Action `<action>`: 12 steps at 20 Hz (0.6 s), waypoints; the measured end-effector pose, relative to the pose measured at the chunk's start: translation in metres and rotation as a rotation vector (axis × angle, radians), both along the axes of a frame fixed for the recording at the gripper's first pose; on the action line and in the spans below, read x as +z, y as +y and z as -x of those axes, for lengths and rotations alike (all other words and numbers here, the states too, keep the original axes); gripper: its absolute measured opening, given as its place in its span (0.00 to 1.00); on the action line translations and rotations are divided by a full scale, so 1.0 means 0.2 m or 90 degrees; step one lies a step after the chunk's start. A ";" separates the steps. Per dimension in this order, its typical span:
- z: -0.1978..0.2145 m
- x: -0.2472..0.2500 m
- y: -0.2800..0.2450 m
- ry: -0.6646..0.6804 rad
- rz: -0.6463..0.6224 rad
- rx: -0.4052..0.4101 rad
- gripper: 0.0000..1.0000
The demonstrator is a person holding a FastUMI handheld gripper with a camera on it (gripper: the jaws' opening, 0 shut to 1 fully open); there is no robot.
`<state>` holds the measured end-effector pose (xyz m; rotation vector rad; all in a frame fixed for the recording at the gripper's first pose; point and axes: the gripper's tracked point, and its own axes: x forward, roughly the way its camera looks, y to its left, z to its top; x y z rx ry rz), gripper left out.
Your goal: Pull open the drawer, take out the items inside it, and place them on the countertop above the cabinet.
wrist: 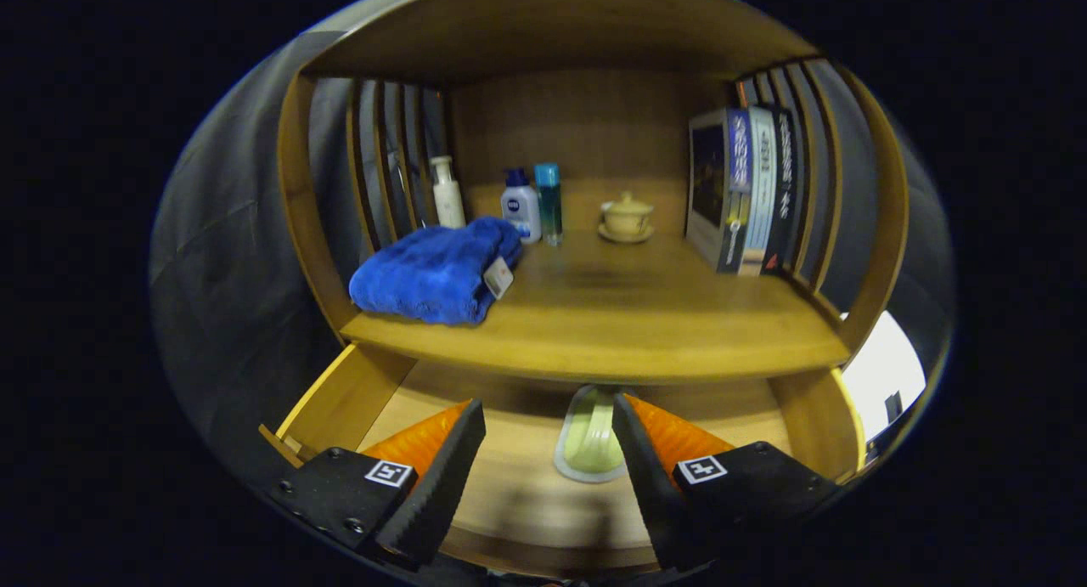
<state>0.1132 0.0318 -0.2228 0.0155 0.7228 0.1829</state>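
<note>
Tool (548, 451) spread wide, empty, above the open drawer (340, 400); pale green item (588, 443) at 12 o'clock under the surface (611, 324) edge; blue towel (437, 273) at 11 o'clock.

Dim, warm light falls from above. My gripper (548, 451), fingers apart, casts a soft shadow on the drawer floor (509, 485). Fisheye bends the countertop (611, 315) front edge; slight blur throughout. Bright glare beyond its right corner.
</note>
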 end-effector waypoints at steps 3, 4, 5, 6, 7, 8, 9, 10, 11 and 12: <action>-0.08 -0.11 -0.05 0.038 0.027 -0.024 0.97; -0.09 -0.15 -0.07 0.064 0.030 -0.036 0.97; -0.11 -0.20 -0.07 0.083 0.030 -0.044 0.97; -0.13 -0.24 -0.10 0.098 0.043 -0.054 0.95; -0.13 -0.28 -0.12 0.120 0.049 -0.062 0.93; -0.12 -0.31 -0.10 0.141 0.037 -0.060 0.91; -0.12 -0.33 -0.09 0.160 0.027 -0.065 0.87; -0.12 -0.36 -0.09 0.180 0.020 -0.065 0.82; -0.11 -0.37 -0.09 0.198 0.015 -0.064 0.80; -0.11 -0.39 -0.08 0.217 0.012 -0.062 0.78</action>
